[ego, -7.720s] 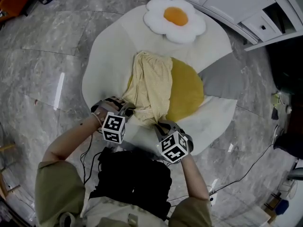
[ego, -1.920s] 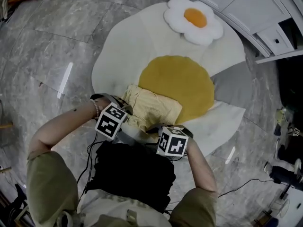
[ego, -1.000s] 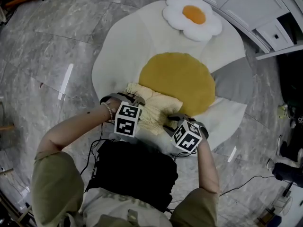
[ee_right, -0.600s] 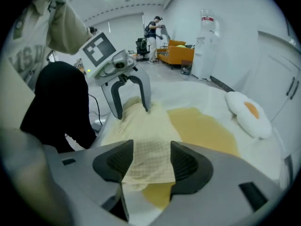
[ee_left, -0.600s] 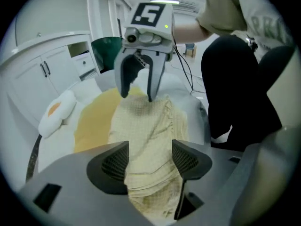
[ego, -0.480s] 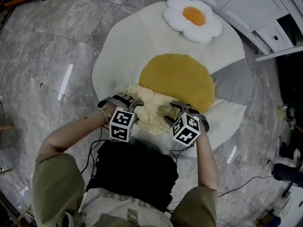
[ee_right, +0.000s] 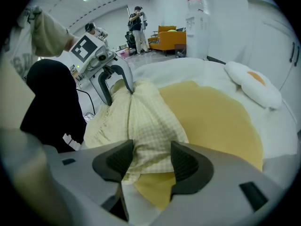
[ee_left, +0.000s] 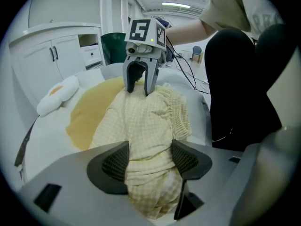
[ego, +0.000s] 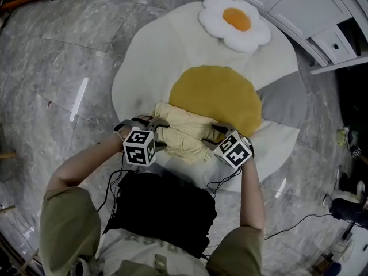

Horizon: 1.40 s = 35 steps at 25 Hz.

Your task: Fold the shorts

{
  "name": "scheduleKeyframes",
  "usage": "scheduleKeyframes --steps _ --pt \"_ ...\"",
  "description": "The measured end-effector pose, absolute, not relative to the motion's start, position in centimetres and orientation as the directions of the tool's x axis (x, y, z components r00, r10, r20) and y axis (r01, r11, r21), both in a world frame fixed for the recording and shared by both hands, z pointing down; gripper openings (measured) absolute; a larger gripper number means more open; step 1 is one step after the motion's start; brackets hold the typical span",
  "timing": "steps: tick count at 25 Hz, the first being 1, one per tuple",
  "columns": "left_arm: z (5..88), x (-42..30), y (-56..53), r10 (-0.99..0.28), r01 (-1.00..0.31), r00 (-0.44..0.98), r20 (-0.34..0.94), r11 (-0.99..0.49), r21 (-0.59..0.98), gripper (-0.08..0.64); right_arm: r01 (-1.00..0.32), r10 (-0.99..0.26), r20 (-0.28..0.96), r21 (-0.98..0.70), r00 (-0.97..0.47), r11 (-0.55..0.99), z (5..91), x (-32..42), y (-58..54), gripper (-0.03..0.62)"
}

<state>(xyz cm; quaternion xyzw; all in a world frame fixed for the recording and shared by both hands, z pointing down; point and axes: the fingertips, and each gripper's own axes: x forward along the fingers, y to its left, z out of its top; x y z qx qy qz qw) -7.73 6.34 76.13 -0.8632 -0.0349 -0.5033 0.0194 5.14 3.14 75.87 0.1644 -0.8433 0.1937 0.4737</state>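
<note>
The pale yellow checked shorts (ego: 184,132) lie folded into a short bundle on the near part of a white egg-shaped mat (ego: 144,68), partly on its yellow yolk disc (ego: 218,94). My left gripper (ego: 158,133) stands over the bundle's left end, pointing steeply down. In the left gripper view its jaws (ee_left: 149,161) are wide open, with the shorts (ee_left: 146,121) lying between them. My right gripper (ego: 211,137) stands at the right end. It is also open (ee_right: 149,163), astride a corner of the shorts (ee_right: 141,121). Each gripper faces the other across the bundle.
A small fried-egg cushion (ego: 234,22) lies at the mat's far edge. White cabinets (ego: 299,4) stand at the back right. A grey patch (ego: 279,99) lies right of the yolk. Cables (ego: 299,223) trail over the marble floor. People and an orange sofa (ee_right: 169,34) are far off.
My right gripper has slid out to the shorts' right end and its jaws have spread wide. The left gripper has barely shifted, towards the left end. The shorts stay folded.
</note>
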Motion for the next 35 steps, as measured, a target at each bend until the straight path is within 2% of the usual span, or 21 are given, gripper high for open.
scheduleKeyframes --steps 3,5,7,9,11,14,16,20,21,25,29,35 --pt "75.1 -7.6 6.2 0.091 0.038 0.520 0.850 -0.996 0.083 0.293 -0.490 -0.114 0.809 -0.231 -0.577 0.840 74.4 5.0 2.9 0.264" --pt "73.0 -7.0 5.1 0.089 -0.046 0.600 0.795 -0.988 0.145 0.294 -0.545 -0.189 0.724 -0.295 -0.664 0.785 72.3 5.4 2.2 0.264" --pt "70.2 -6.5 3.1 0.021 -0.146 0.694 0.720 -0.975 0.169 0.293 -0.606 -0.317 0.598 -0.375 -0.736 0.701 69.5 6.5 1.1 0.262" --pt "67.1 -6.5 0.6 -0.101 -0.256 0.754 0.649 -0.955 0.149 0.293 -0.661 -0.479 0.462 -0.433 -0.746 0.613 66.3 8.0 -0.2 0.262" --pt "64.0 -6.9 -1.7 -0.254 -0.383 0.768 0.588 -0.918 0.105 0.293 -0.722 -0.643 0.343 -0.438 -0.685 0.535 62.6 9.8 -1.1 0.262" --pt "58.6 -8.0 -4.1 -0.493 -0.590 0.726 0.479 -0.805 0.066 0.269 -0.828 -0.838 0.210 -0.395 -0.503 0.398 56.2 11.9 -0.9 0.253" --pt "54.3 -8.8 -4.5 -0.626 -0.700 0.667 0.405 -0.713 0.050 0.192 -0.888 -0.907 0.172 -0.339 -0.384 0.311 52.1 12.4 0.2 0.150" --pt "45.0 -9.6 -3.6 -0.791 -0.816 0.554 0.258 -0.578 -0.022 0.162 -0.956 -0.961 0.160 -0.226 -0.226 0.187 43.6 11.9 2.2 0.083" --pt "42.6 -9.8 -3.2 -0.817 -0.835 0.528 0.231 -0.549 -0.037 0.122 -0.969 -0.971 0.157 -0.196 -0.180 0.148 41.4 11.9 2.6 0.046" --pt "33.7 -11.6 -2.3 -0.892 -0.902 0.420 0.168 -0.431 -0.033 0.036 -0.996 -0.988 0.144 -0.073 -0.052 0.042 32.8 11.8 3.3 0.021" --pt "25.6 -13.0 -2.4 -0.913 -0.922 0.374 0.160 -0.385 -0.041 0.017 -0.999 -0.989 0.146 -0.051 -0.024 0.017 24.6 11.5 3.2 0.020" --pt "13.5 -12.7 -2.1 -0.907 -0.908 0.399 0.135 -0.411 -0.080 0.015 -0.999 -0.995 0.096 -0.022 -0.037 0.035 12.2 11.2 3.6 0.018"
